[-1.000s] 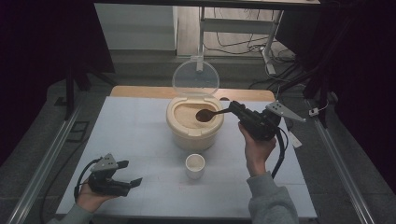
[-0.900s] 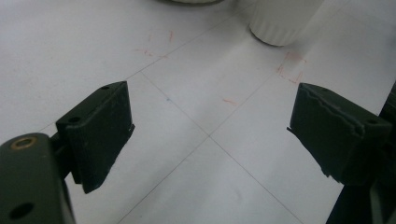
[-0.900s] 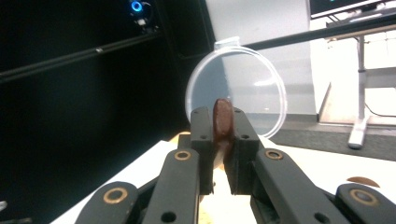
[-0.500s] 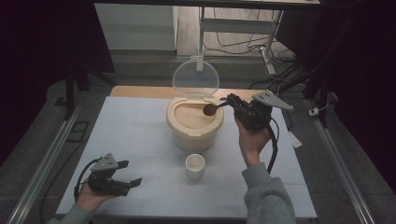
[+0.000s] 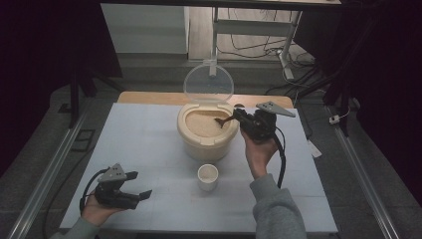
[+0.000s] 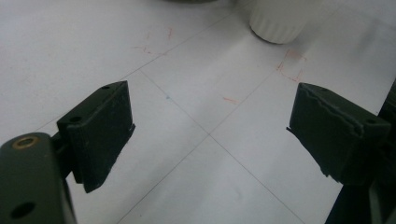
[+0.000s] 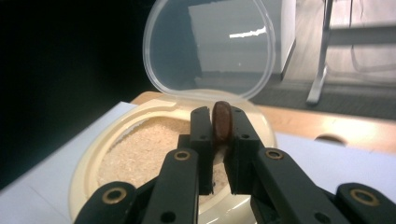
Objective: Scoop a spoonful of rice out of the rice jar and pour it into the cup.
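Right gripper [image 5: 238, 117] jaws clenched on brown spoon [image 5: 222, 121], bowl tip dipped in rice bin [image 5: 206, 130] mid-table, lid up; white cup [image 5: 207, 177] just near looks unfilled; left gripper [image 5: 133, 185] jaws released, idle near-left.

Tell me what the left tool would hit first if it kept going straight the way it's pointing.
Probably the small white cup: it stands ahead of the open left tool, slightly off-centre, with bare table between. Depth is hard to judge.

A small white cup [image 5: 207, 177] stands on the pale table [image 5: 139, 149]; wooden strip [image 5: 149, 97] behind.
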Demonstrator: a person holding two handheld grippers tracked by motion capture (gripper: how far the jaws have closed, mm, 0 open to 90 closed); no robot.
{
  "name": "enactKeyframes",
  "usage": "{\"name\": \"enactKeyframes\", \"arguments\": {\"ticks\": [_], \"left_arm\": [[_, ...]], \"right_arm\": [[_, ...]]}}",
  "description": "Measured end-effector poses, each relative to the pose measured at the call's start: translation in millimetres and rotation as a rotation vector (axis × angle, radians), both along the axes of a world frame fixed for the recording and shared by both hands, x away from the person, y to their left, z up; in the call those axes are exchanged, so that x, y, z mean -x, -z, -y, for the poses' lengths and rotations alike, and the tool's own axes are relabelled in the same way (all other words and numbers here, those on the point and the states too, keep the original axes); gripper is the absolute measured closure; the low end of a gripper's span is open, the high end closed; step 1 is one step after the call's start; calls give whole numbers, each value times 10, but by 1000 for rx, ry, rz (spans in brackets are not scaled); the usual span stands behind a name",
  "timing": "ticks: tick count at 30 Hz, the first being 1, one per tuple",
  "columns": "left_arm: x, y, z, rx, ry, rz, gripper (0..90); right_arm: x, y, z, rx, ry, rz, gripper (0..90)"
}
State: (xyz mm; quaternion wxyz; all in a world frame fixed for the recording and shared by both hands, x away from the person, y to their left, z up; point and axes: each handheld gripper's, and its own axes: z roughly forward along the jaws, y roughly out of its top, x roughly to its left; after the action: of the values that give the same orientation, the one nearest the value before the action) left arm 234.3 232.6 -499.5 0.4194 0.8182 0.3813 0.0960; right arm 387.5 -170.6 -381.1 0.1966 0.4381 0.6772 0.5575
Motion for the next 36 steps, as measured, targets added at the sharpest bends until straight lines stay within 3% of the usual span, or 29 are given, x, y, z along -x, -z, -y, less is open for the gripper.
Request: {"name": "enactKeyframes", "arguments": {"ticks": [13, 22, 36], "left_arm": [[2, -4, -3, 1, 5, -1, 138], [3, -8, 7, -1, 8, 2, 144], [2, -5, 16, -5, 12, 3, 149]], "right_arm": [[-78, 89, 103, -202, 56, -132, 834], [-122, 280, 296, -404, 98, -245, 835], [-128, 263, 427, -502, 92, -287, 836]]}}
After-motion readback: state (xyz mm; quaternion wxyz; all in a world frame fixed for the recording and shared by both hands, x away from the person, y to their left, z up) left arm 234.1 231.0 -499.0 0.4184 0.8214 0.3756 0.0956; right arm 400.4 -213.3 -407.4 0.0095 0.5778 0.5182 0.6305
